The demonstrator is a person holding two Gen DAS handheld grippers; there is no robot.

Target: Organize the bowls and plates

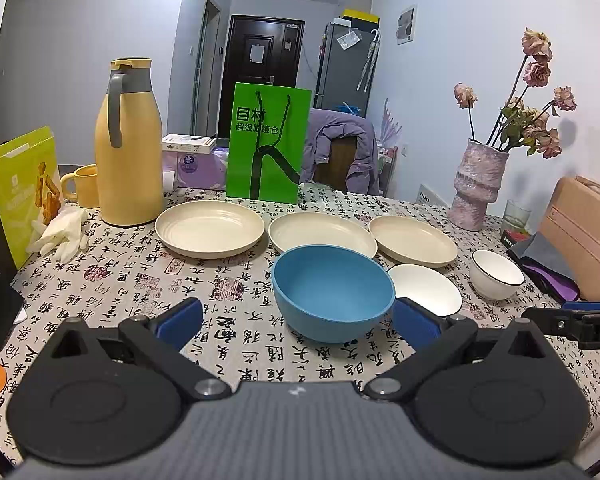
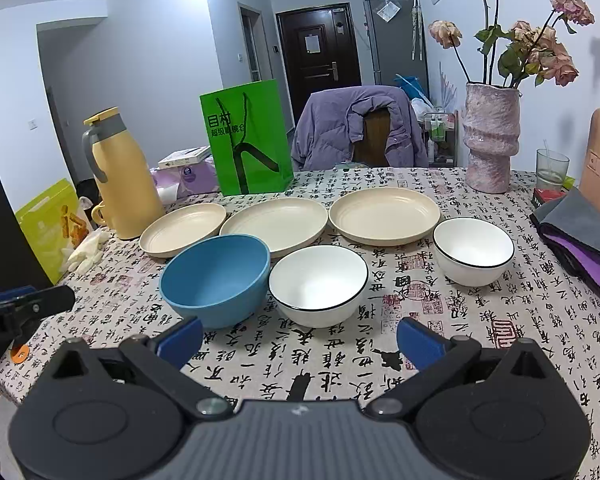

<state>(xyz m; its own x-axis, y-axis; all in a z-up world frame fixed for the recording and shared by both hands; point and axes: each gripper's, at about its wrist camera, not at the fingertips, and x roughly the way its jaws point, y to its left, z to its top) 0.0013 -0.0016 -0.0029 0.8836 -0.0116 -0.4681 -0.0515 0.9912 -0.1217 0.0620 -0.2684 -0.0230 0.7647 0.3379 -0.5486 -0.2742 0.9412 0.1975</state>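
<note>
the round blue plastic bowl (image 1: 333, 292) is seen centre frame on the counter (image 1: 220, 320), likely light and stiff; its rim should be gripped. both the left tool (image 1: 298, 322) and right tool (image 2: 300, 342) are spread, empty.

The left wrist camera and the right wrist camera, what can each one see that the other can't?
Only the left wrist view shows the left hand-held gripper from behind, open, and all of the yellow mug.

Only the right wrist view shows the right hand-held gripper from behind, open, and the whole near white bowl, which the blue bowl half hides in the left view.

Both show three cream plates, the blue bowl, the far white bowl, the yellow jug, the green bag and the flower vase.
</note>
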